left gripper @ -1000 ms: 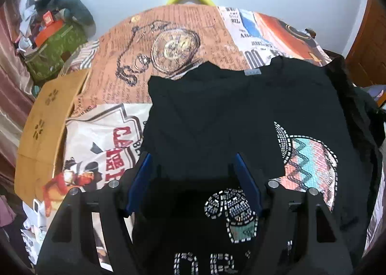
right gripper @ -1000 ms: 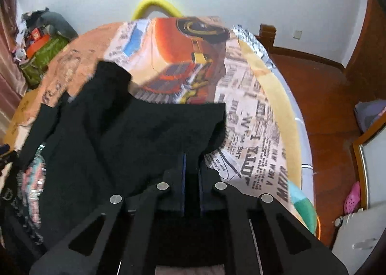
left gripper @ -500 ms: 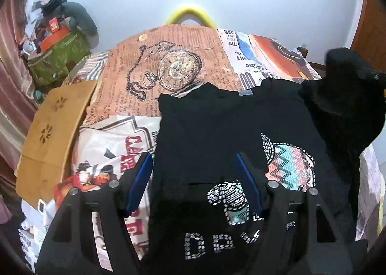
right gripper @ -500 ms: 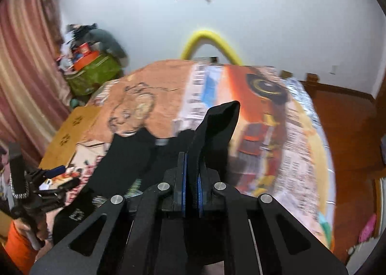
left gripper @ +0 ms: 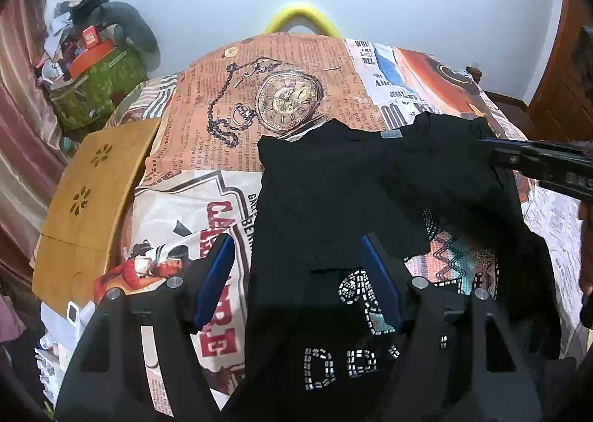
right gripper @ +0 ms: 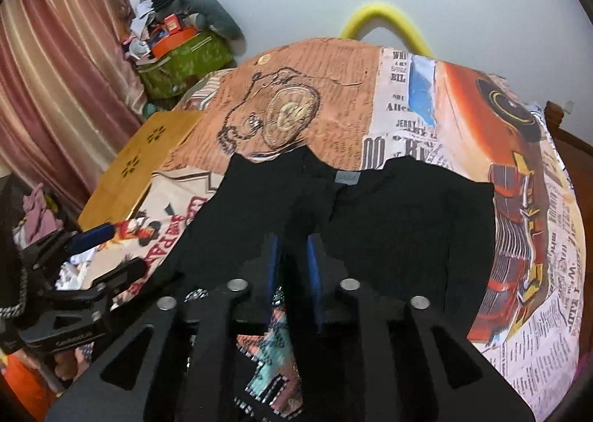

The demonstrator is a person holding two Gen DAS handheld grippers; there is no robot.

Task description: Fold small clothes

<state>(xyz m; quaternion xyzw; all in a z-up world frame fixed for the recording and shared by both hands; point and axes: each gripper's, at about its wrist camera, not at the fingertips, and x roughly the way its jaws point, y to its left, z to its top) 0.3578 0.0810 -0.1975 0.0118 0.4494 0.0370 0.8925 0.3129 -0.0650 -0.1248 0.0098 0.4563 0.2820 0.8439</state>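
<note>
Shirt (left gripper: 333,192), black, lies spread on the bedspread (left gripper: 289,66), collar tag toward the wall, both sleeves folded in over the body, studded print showing at the near end. Soft, light, limp cloth; likely to sag and slide off a fold unless pinched at a doubled edge. Studs should add slight weight and stiffness low down. Best holds, by judgement: hem corners, or the outer fold edges.

Wooden board (left gripper: 92,199) lies at the bed's left edge, well clear of the shirt.

Left gripper (left gripper: 296,270) hovers over the shirt's left side, jaws wide apart, nothing between them.

Right gripper (right gripper: 292,259) sits over the shirt's middle, jaws slightly parted; a dark fold lies between the pads, but whether it is pinched cannot be told.
</note>
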